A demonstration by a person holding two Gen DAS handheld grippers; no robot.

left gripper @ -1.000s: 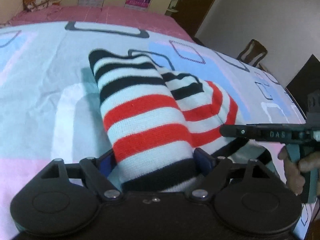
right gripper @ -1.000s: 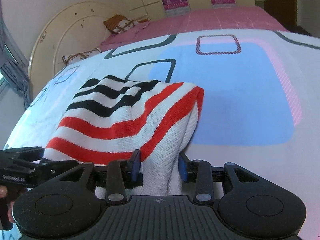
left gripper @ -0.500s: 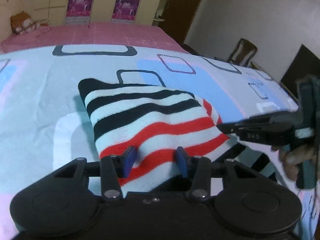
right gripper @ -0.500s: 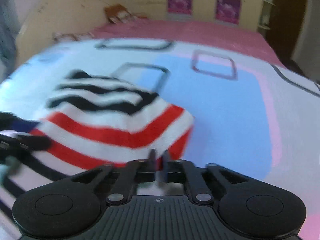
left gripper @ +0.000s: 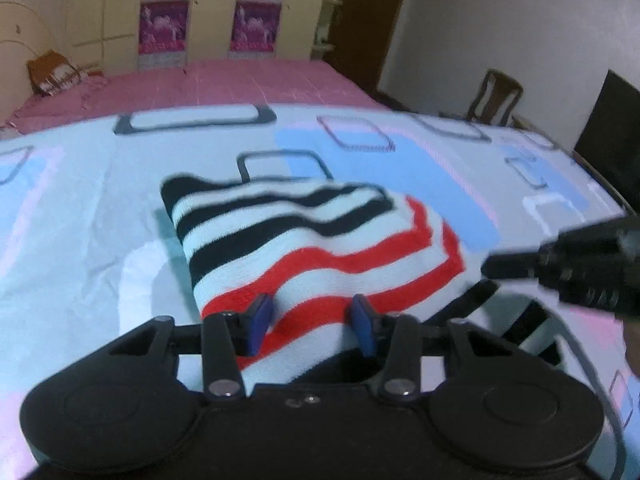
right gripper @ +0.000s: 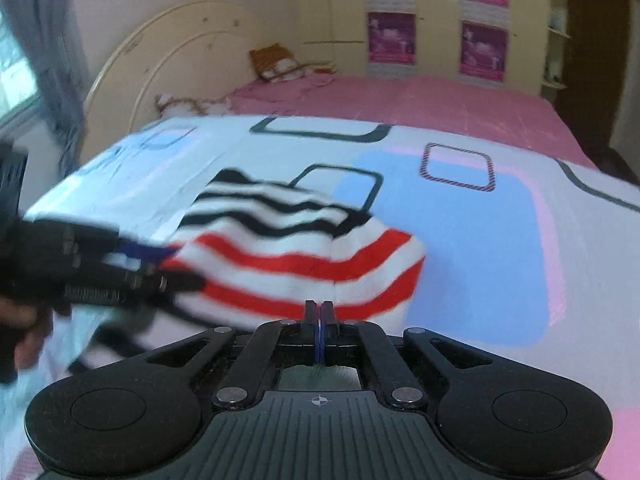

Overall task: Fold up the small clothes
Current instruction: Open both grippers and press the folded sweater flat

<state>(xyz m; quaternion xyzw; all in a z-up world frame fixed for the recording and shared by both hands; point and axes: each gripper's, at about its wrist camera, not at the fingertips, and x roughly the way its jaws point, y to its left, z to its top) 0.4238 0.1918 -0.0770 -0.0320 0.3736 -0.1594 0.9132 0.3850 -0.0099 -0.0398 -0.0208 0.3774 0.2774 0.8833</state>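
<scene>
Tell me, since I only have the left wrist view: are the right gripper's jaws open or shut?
Observer: Shut. The right wrist view shows the right gripper with its pads together, at the near edge of the striped sweater.
Operator: Is any cloth pinched between them?
Observer: I cannot tell. No fabric shows between the pads, though the hem lies right at the fingertips.
Operator: What is beyond the bed on that side?
Observer: A grey curtain hangs past the rounded headboard.
</scene>
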